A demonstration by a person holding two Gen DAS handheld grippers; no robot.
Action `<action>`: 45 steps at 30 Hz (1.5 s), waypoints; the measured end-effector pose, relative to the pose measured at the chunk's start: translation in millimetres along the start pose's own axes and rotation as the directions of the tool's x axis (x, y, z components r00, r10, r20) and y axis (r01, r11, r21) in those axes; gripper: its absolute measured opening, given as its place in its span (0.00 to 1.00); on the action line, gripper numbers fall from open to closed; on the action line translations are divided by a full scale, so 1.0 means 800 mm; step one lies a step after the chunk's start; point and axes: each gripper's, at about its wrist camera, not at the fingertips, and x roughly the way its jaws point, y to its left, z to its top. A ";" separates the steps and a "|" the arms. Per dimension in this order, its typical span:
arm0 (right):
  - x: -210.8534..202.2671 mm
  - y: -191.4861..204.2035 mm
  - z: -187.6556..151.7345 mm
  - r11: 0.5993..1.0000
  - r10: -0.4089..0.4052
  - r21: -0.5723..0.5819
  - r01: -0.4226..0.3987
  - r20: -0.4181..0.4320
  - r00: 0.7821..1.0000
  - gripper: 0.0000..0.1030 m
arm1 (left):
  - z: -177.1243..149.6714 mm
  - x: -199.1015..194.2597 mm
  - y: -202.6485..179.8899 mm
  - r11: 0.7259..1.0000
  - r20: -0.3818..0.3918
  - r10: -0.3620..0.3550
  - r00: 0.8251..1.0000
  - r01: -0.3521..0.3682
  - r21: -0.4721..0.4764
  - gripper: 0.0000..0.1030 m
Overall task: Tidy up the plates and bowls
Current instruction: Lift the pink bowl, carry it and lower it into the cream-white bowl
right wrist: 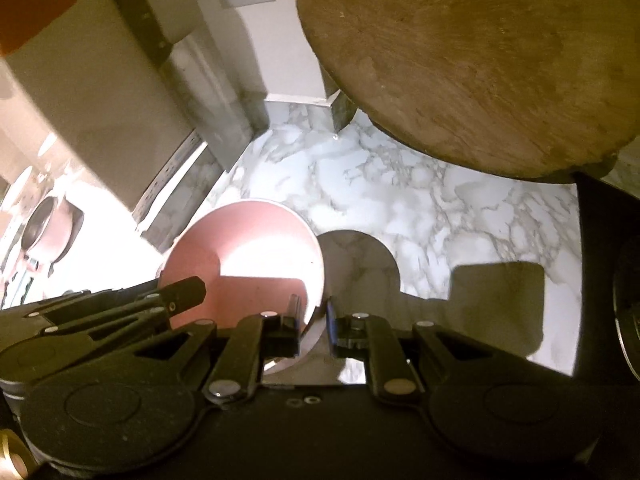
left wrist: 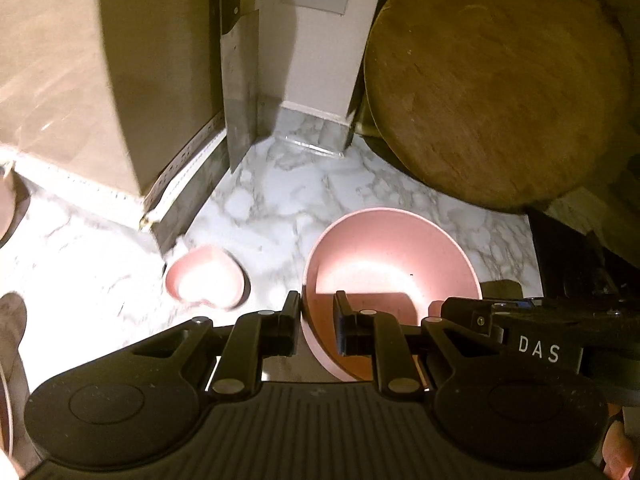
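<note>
A: Bowl [left wrist: 384,264] first: pink, round, lifted clear of the marble tabletop [left wrist: 280,200], judging by the round shadow it casts there. Both grippers share it, one on each side of the rim, likely to keep it level while it is carried.

B: And to its left?

A: A small heart dish [left wrist: 204,276], also pink, sits on the tabletop just beside the bowl. A cleaver [left wrist: 236,92] leans in the corner behind, and a round wooden board [left wrist: 496,80] stands against the wall to the right.

B: The jaws?

A: The left gripper [left wrist: 318,308] is nearly closed, its jaws nipping the bowl's left rim, one finger inside, one outside. The right gripper [right wrist: 312,316] is just as narrow, pinching the opposite rim.

B: So where does it go?

A: I'd guess onto a stack, but none shows here.
</note>
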 end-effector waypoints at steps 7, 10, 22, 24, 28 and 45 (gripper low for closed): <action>-0.025 0.004 -0.035 0.999 0.017 -0.044 -0.018 -0.014 1.000 0.11 | -0.033 -0.031 -0.007 1.000 0.004 0.023 1.000 -0.023 -0.004 0.16; -0.032 0.005 -0.047 0.998 0.021 -0.058 -0.022 -0.017 1.000 0.11 | -0.045 -0.039 -0.009 1.000 -0.002 0.027 1.000 -0.027 -0.004 0.16; -0.034 -0.005 -0.081 0.997 0.051 -0.062 -0.054 -0.053 0.997 0.12 | -0.077 -0.048 -0.014 0.999 -0.054 0.034 0.998 -0.035 -0.020 0.16; -0.032 -0.007 -0.087 0.997 0.052 -0.060 -0.056 -0.063 0.997 0.12 | -0.080 -0.046 -0.015 0.999 -0.064 0.035 0.997 -0.036 -0.021 0.16; -0.028 -0.008 -0.093 0.997 0.053 -0.058 -0.057 -0.074 0.996 0.12 | -0.084 -0.040 -0.014 0.999 -0.080 0.033 0.996 -0.035 -0.027 0.16; -0.008 -0.010 -0.097 0.997 0.050 -0.052 -0.056 -0.116 0.992 0.12 | -0.090 -0.020 -0.008 0.999 -0.118 0.039 0.992 -0.042 -0.025 0.16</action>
